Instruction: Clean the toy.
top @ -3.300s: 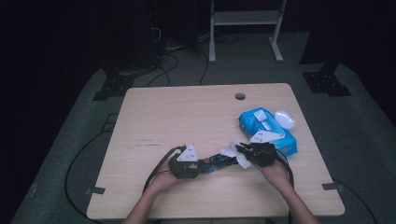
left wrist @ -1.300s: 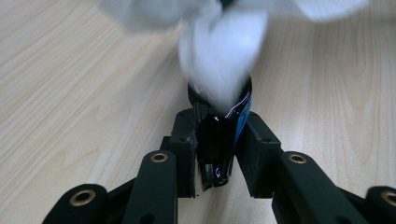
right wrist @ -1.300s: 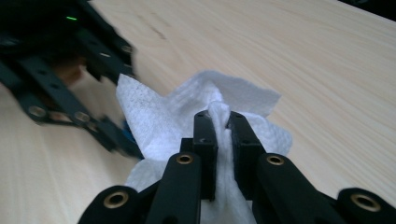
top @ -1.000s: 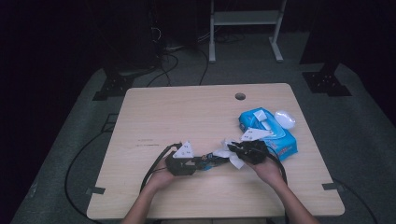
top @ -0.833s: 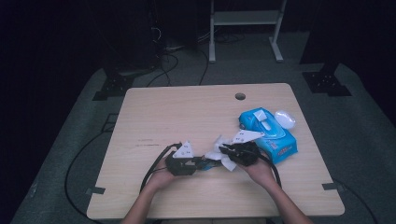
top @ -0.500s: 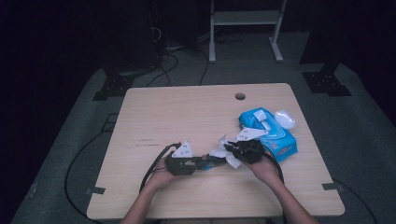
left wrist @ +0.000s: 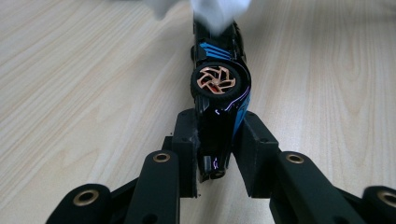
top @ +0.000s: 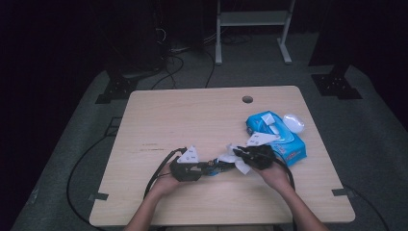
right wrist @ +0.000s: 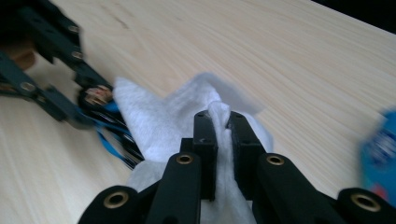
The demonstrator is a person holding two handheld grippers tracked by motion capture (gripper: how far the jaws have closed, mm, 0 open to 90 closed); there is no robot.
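Left gripper view: left tongs (left wrist: pixel 219 149) clamped on the tail end of a black-and-blue toy car (left wrist: pixel 219 93), car turned on its side, one copper-spoked wheel (left wrist: pixel 219 81) facing the camera, nose pointing away along the tabletop (left wrist: pixel 74 70). White wipe (left wrist: pixel 217 11) sits over the far end of the car.

Right gripper view: right tongs (right wrist: pixel 218 140) pinched tight on a fold of that wipe (right wrist: pixel 159 116), cloth bunched between the pads and draped toward the car (right wrist: pixel 109 126).

High view: both tongs meet near the front edge of the tabletop (top: pixel 192 115), slightly right of centre; left tongs (top: pixel 208 168), right tongs (top: pixel 242 156), car (top: pixel 215 167) between them. Blue wipes pack (top: pixel 276 137) with its flap open lies toward the right edge, a small white oval thing (top: pixel 293 122) just beyond it.

Step looks like wiping the car body. To do it well, my take:
- hold the left grip steady, no roll, so the car can't twist out
- drag the wipe along the body, not across the wheel
- light pressure; the clamp is only on the tail, so a hard push could lever it loose
- regrip the wipe if the bunched fold starts slipping
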